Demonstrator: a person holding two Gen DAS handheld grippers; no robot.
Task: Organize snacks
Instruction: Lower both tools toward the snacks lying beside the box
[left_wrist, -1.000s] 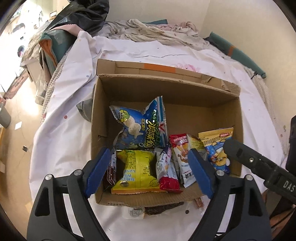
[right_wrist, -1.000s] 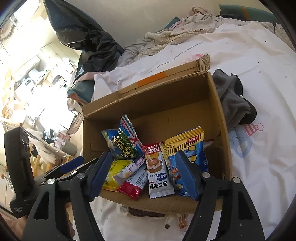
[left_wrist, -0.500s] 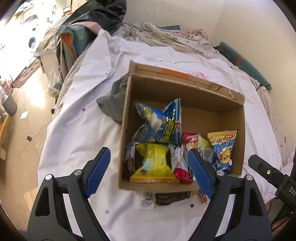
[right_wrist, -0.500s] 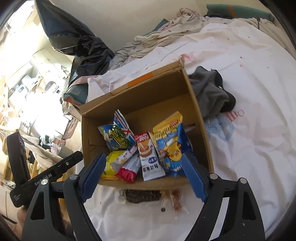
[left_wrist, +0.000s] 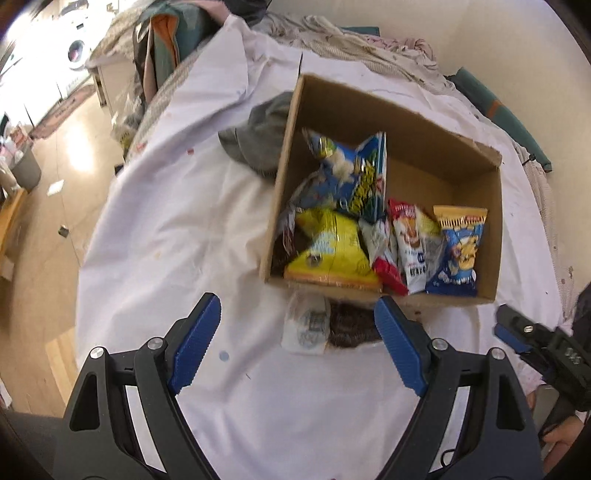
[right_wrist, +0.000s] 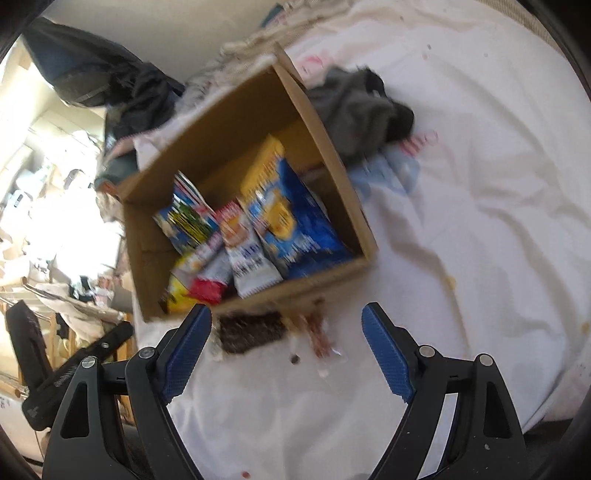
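Observation:
A cardboard box (left_wrist: 461, 299) (right_wrist: 343, 181) stands on a white bedsheet, holding several snack packets: a yellow bag (left_wrist: 328, 251), a blue popcorn bag (left_wrist: 351, 177), a red-and-white sachet (left_wrist: 410, 243) and a blue-and-yellow bag (left_wrist: 458, 251) (right_wrist: 291, 221). Outside the box, against its near wall, lie a white packet (left_wrist: 306, 328), a dark brown packet (left_wrist: 351, 325) (right_wrist: 251, 328) and a clear packet with red pieces (right_wrist: 317, 336). My left gripper (left_wrist: 295, 347) hovers open just short of these. My right gripper (right_wrist: 284, 350) is open too, nothing between its fingers. The right wrist view is blurred.
A grey cloth (left_wrist: 258, 140) (right_wrist: 358, 110) lies beside the box. Rumpled bedding (left_wrist: 351, 40) and a black bag (right_wrist: 92, 74) sit at the bed's far end. The bed edge drops to a wooden floor (left_wrist: 48, 184) on the left. Bare sheet (right_wrist: 480, 221) spreads to the right.
Both grippers have drawn back from over the box toward the near side of the bed and rolled. The loose packets in front of the box have come into view. The right jaws widened slightly.

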